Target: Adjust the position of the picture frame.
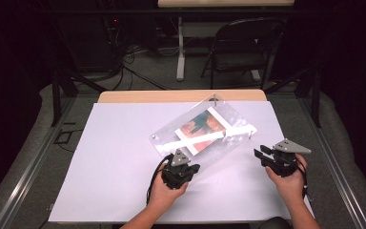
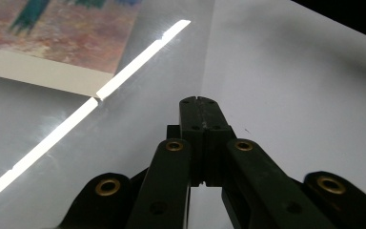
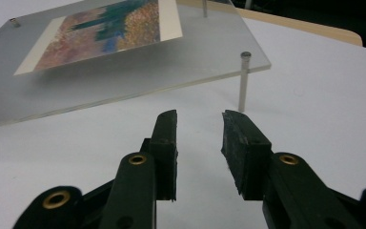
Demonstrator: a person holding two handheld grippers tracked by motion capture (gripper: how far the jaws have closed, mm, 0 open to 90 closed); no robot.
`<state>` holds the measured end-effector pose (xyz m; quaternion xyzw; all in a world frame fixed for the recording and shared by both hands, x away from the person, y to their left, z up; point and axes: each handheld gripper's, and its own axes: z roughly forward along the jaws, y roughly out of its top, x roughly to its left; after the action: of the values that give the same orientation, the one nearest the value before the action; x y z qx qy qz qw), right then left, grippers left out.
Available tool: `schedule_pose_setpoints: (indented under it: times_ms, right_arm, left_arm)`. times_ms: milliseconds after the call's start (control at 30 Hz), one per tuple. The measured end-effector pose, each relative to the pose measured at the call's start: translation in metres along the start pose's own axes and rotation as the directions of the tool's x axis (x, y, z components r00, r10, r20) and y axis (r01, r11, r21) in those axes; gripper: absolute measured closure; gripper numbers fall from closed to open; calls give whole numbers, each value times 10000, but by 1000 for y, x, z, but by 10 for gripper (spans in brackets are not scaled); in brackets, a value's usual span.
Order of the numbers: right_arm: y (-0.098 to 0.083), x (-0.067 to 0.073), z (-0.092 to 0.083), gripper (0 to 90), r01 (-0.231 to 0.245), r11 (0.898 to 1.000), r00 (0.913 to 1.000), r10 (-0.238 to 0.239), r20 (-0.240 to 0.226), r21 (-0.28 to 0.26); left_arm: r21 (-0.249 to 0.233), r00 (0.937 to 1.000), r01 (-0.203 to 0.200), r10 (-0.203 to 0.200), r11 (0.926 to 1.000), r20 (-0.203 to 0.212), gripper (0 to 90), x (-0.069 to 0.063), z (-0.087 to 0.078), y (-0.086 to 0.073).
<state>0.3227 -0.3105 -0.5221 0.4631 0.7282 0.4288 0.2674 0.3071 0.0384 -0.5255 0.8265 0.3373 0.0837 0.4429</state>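
White table sheet (image 1: 105, 181) covers most of the desk, with a wooden edge (image 1: 138, 97) showing at the far side. Left gripper (image 1: 180, 160) sits at the near edge of the clear acrylic panel (image 1: 171, 136), which lies at a slant to the table edges just right of centre. In the left gripper view its jaws are clenched tight, pad to pad, with the tips (image 2: 198, 102) right at the panel's edge line; whether that thin edge is pinched between them or the tips only rest on it I cannot tell (glare and a low angle). Picture print (image 1: 203, 128), orange-red with teal streaks and a white border, lies flat in the panel. A bright light reflection (image 2: 76, 117) crosses the panel surface. The panel is raised on thin metal standoff posts (image 3: 243, 81) at its corners, off the sheet. Right gripper (image 1: 266, 153) hovers near the panel's right corner, apart from it; its jaws are partly apart and hold nothing, and the post stands beyond the right gripper's fingertips (image 3: 238, 126). Folding chair (image 1: 240, 45) stands on the floor behind the table.
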Motion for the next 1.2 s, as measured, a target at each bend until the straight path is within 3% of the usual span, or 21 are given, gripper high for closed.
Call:
schedule_pose_setpoints:
  times_ms: [67,433,800,967,1000,1200]
  right_arm:
    - [0,-4,1,666,-28,10000,10000,28,79,37]
    - [1,-21,22,676,194,9993,9990,-206,387,315]
    - [9,-35,69,686,283,9964,9989,-312,351,804]
    - [14,-37,80,682,266,9967,9988,-296,388,773]
    - [16,-36,85,700,456,9955,9980,-491,407,829]
    - [15,-34,94,784,588,9935,9971,-631,421,971]
  left_arm:
    - [192,9998,-87,84,9998,198,900,-5,7,-3]
    - [445,9994,-80,65,9990,334,900,-10,18,-7]
    - [557,9995,-97,80,9984,310,900,-11,23,-10]
    - [582,9994,-17,-4,9983,349,900,-10,24,-9]
    - [582,9994,-6,-13,9983,343,900,-10,24,-9]
    - [593,9993,18,-40,9982,376,900,-11,24,-8]
